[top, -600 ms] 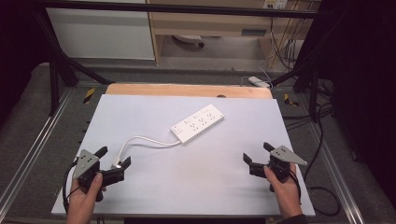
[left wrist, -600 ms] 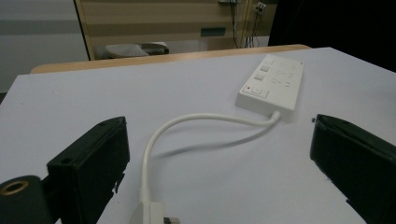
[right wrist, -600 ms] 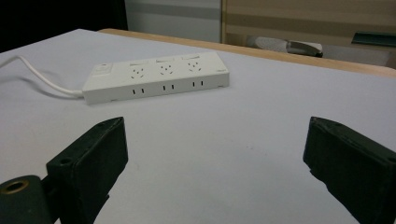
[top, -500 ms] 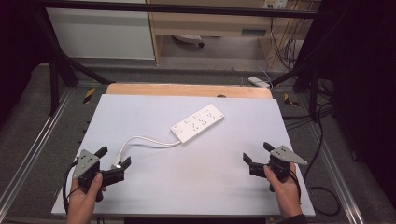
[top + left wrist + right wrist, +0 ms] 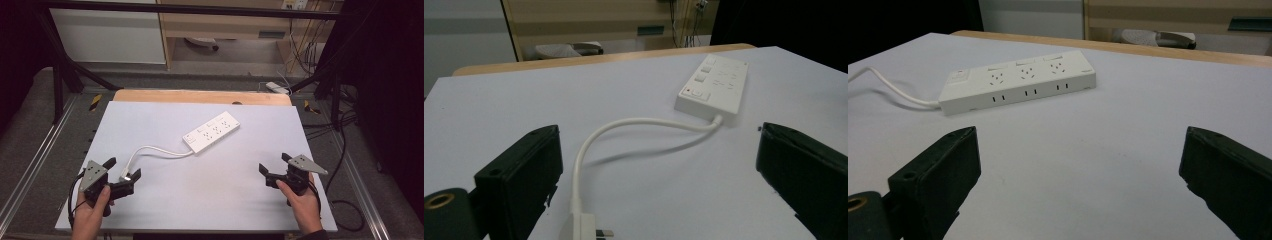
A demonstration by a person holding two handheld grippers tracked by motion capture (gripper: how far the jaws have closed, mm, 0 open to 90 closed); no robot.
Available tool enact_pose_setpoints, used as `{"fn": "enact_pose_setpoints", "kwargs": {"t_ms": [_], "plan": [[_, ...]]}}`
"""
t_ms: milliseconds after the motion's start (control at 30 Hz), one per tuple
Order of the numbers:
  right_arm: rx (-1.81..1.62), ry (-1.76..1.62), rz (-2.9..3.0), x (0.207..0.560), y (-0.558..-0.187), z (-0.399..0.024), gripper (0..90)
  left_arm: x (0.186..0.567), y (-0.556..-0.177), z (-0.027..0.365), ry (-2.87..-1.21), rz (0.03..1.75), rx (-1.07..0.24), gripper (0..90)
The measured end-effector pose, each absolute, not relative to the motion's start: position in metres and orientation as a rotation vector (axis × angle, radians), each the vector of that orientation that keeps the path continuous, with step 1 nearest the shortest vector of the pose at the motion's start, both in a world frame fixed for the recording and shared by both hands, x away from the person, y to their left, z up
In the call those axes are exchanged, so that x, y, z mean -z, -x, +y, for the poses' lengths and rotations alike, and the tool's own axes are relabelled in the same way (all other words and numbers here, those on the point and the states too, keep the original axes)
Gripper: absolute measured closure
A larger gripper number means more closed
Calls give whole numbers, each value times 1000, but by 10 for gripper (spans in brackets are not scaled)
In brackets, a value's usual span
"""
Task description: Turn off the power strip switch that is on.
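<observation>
White power strip (image 5: 211, 132) lies flat near the middle of the pale grey counter (image 5: 200, 200), set on a diagonal. Its white cord (image 5: 155, 151) loops toward the near left corner and ends in a plug (image 5: 125, 176).

High view: left gripper (image 5: 121, 174) sits at the near left, fingers spread wide, the plug lying on the counter between them, not pinched. Right gripper (image 5: 272, 165) sits at the near right, well apart from the strip, fingers wide, nothing between them. A wooden edge (image 5: 200, 96) runs along the far side of the counter.

Left gripper view: shows what the high view cannot resolve: the plug (image 5: 586, 225) has bare metal prongs, and the strip's (image 5: 714, 90) end carries a rocker switch with a small red mark. The cord (image 5: 634, 125) lifts off the surface in an arch and casts a shadow.

Right gripper view: gives the strip's (image 5: 1018, 80) long side face, a rectangular smooth plastic body with three socket groups on top and paired slots along the side. Black fingers (image 5: 943, 170) are blocky and matt.
</observation>
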State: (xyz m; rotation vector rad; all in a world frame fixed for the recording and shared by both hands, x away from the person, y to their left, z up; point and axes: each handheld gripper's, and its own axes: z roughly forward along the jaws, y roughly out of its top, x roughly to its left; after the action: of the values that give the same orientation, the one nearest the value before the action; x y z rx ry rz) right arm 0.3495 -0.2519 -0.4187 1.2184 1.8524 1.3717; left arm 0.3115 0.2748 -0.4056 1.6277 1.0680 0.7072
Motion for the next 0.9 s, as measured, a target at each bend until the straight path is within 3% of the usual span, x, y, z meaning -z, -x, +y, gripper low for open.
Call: {"fn": "enact_pose_setpoints", "kwargs": {"t_ms": [900], "plan": [[-1387, -1127, 1938, 342, -409, -209, 40, 409, -313, 271, -1663, 1064, -692, 47]]}}
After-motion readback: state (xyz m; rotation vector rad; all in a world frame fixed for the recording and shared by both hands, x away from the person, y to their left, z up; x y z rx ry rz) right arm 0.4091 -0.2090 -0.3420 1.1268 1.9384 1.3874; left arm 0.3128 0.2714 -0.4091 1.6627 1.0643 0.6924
